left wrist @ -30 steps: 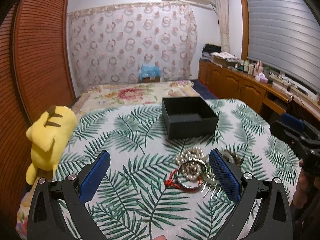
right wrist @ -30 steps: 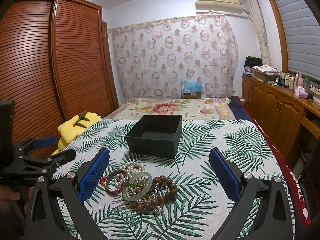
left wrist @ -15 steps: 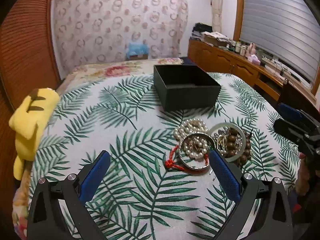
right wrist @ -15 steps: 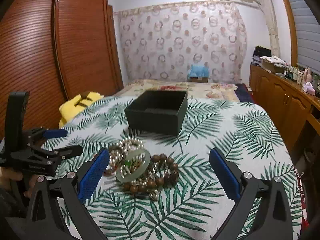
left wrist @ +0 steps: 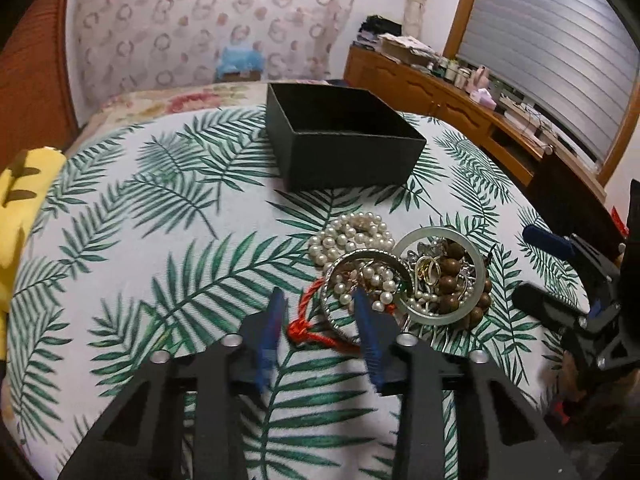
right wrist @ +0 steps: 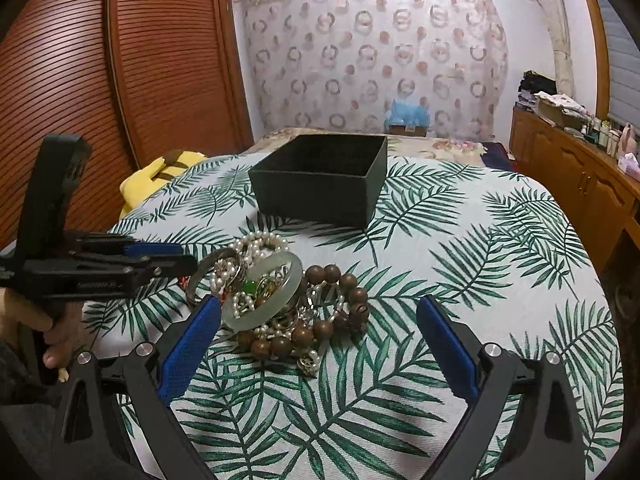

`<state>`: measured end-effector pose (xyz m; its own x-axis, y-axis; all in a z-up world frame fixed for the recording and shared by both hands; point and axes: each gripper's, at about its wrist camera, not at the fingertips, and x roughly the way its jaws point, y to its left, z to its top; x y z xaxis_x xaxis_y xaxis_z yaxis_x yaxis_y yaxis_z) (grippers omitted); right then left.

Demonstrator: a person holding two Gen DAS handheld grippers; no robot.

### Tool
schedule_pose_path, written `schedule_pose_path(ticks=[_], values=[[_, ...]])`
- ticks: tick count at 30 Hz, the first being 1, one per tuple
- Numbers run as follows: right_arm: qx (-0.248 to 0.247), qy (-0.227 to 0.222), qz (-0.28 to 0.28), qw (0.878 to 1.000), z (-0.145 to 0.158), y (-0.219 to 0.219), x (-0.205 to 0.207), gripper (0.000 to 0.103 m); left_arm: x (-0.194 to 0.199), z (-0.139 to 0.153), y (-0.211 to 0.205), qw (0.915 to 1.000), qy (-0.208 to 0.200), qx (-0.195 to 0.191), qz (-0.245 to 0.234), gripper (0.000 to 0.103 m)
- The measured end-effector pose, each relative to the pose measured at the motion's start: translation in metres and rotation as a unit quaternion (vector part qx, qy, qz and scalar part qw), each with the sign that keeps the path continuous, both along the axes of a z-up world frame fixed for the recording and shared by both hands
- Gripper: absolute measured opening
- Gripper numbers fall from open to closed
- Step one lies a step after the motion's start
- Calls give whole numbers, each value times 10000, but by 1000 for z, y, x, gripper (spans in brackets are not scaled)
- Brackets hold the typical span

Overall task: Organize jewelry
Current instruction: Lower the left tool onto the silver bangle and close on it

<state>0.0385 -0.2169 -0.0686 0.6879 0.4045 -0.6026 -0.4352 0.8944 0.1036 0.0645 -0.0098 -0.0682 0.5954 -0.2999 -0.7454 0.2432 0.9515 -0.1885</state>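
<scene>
A tangled pile of pearl, wooden-bead and jade-bangle jewelry (left wrist: 396,276) is seen near the open black square box (left wrist: 344,142). The left gripper (left wrist: 316,300), half-narrowed, straddles its red cord (left wrist: 310,326); the right gripper (right wrist: 318,312) is spread wide.

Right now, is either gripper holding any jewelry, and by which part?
Nothing is held. The left gripper is partly closed around the red cord and silver bangle, not clamped. The right gripper is wide open.
</scene>
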Motion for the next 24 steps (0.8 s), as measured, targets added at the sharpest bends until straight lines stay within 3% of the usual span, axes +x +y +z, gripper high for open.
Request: schedule_pose_path(ticks=[6, 7, 8, 9, 21, 24], values=[[-92, 33, 88, 9999, -2, 4, 1, 99, 10, -4, -6, 9999, 90, -29, -107, 24], [-101, 44, 94, 9999, -2, 4, 1, 99, 11, -4, -8, 9999, 84, -3, -117, 19], [-110, 50, 98, 9999, -2, 4, 1, 99, 13, -5, -8, 9999, 82, 23, -119, 8], [-120, 54, 102, 9999, -2, 4, 1, 99, 13, -5, -8, 9999, 75, 55, -104, 4], [-349, -2, 403, 9986, 5, 19, 12, 99, -4, 16, 7, 9992, -384, 28, 136, 3], [-355, 87, 562, 9977, 3, 25, 19, 93, -7, 22, 10, 9986, -498, 9, 176, 3]])
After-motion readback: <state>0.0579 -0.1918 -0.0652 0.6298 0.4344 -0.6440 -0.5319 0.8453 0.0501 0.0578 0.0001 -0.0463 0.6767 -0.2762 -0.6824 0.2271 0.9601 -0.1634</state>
